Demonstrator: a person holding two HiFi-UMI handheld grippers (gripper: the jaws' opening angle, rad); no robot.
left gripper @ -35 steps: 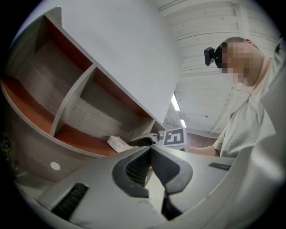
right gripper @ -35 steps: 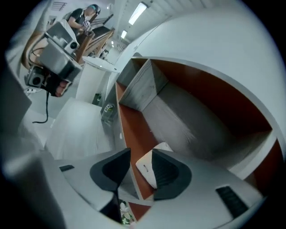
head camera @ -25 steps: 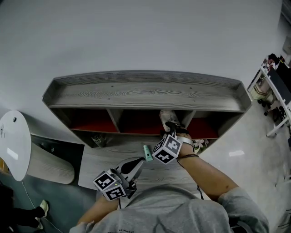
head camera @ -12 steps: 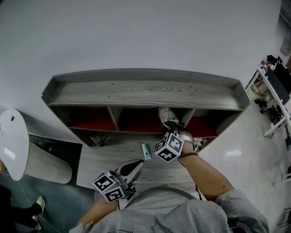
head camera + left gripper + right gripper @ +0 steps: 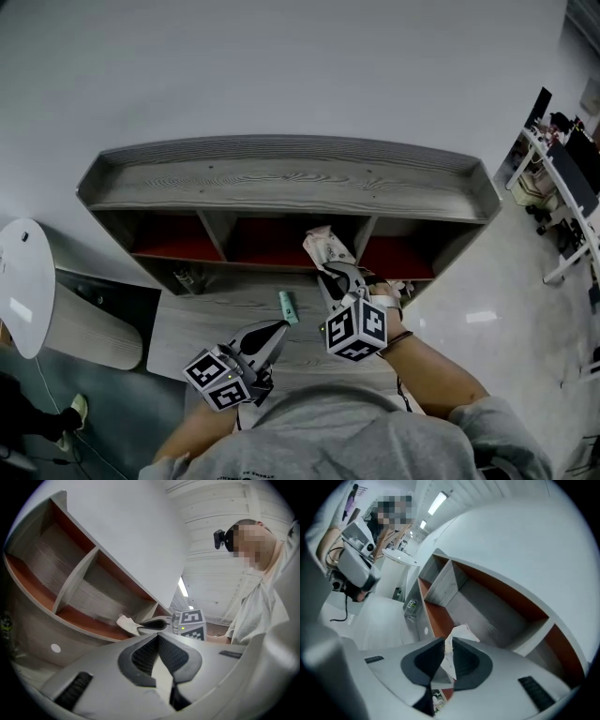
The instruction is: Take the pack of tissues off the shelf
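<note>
— Where's the pack of tissues [image 5: 323, 248] now?
— At the mouth of the shelf's [image 5: 281, 178] middle compartment, pinched by one end in the right gripper [image 5: 330, 272]. Its jaws have just been closing on it; they stand narrow because the pack is thin and soft.
— And the left gripper [image 5: 277, 328]?
— In front of the shelf, lower down, jaws together on nothing. I'd judge it's kept back to leave the right one room to draw the pack out
</note>
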